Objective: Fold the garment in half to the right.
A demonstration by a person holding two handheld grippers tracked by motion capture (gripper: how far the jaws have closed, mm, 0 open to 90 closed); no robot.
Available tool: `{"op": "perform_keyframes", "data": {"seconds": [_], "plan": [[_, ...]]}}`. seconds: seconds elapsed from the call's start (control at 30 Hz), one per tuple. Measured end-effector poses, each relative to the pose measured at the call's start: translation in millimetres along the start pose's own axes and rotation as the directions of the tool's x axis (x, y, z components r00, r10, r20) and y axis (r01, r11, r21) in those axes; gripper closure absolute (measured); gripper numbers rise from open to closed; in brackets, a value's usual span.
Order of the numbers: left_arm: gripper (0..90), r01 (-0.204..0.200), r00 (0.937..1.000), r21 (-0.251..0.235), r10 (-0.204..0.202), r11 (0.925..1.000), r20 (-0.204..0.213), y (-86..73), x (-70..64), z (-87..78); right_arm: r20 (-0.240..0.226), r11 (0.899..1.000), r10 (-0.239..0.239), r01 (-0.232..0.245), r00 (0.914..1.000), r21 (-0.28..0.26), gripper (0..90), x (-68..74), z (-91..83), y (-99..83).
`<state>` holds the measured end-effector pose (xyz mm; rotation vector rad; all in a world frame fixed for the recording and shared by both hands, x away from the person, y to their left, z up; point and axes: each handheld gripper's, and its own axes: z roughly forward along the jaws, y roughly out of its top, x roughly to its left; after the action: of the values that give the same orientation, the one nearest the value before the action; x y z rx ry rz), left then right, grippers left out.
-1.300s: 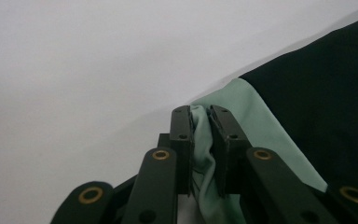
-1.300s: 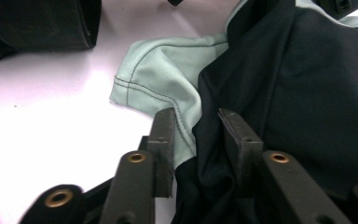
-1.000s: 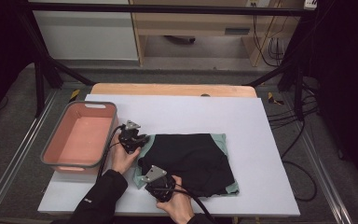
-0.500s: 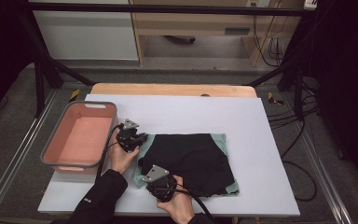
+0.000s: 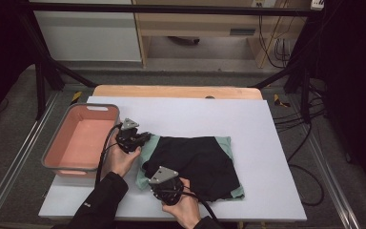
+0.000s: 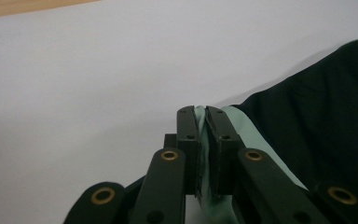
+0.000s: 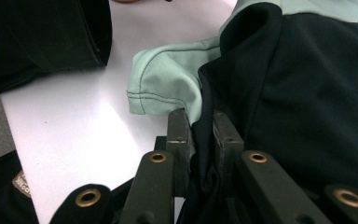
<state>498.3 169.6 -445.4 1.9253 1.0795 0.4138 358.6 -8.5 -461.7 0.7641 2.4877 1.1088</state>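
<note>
High view: garment (image 5: pixel 195 164) lies flat, prob. lengthwise left-right.

white tabletop (image 5: pixel 248 124) on a wooden base, wood edge (image 5: pixel 176 91) showing along the far side. lying on it: pink bin (image 5: pixel 57 152) at the left edge, black-and-mint garment (image 5: pixel 205 162) spread flat near the front centre, just right of the bin

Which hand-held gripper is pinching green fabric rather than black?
The left hand-held gripper: its jaws clamp the garment's mint-green edge. The right hand-held gripper is shut on black cloth.
</note>
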Motion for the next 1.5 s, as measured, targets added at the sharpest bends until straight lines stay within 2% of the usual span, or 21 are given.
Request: {"op": "perform_keyframes", "data": {"seconds": [0.33, 0.77, 1.23, 1.5], "plan": [[84.5, -0.012, 0.9998, -0.022, 0.013, 0.9997, 0.018, 7.1, -4.1, -11.3, -0.03, 0.999, 0.037, -0.038, 0.9989, -0.026, 80.7, -1.6, -3.7, 0.8], [84.6, -0.037, 0.999, -0.036, 0.038, 0.9987, 0.025, 16.4, -5.4, -27.9, -0.072, 0.995, 0.061, -0.066, 0.9955, -0.074, 80.7, -2.2, -9.3, 4.0], [84.7, -0.044, 0.9987, -0.023, 0.045, 0.9988, 0.023, 24.2, -3.4, -41.2, -0.102, 0.981, 0.115, -0.129, 0.9882, -0.145, 80.8, -1.8, -18.0, 11.0], [84.7, -0.085, 0.9963, -0.004, 0.085, 0.9963, 0.005, 34.9, -4.6, -47.6, -0.108, 0.973, 0.133, -0.151, 0.9852, -0.172, 80.8, 1.3, -17.1, 19.1]]}}
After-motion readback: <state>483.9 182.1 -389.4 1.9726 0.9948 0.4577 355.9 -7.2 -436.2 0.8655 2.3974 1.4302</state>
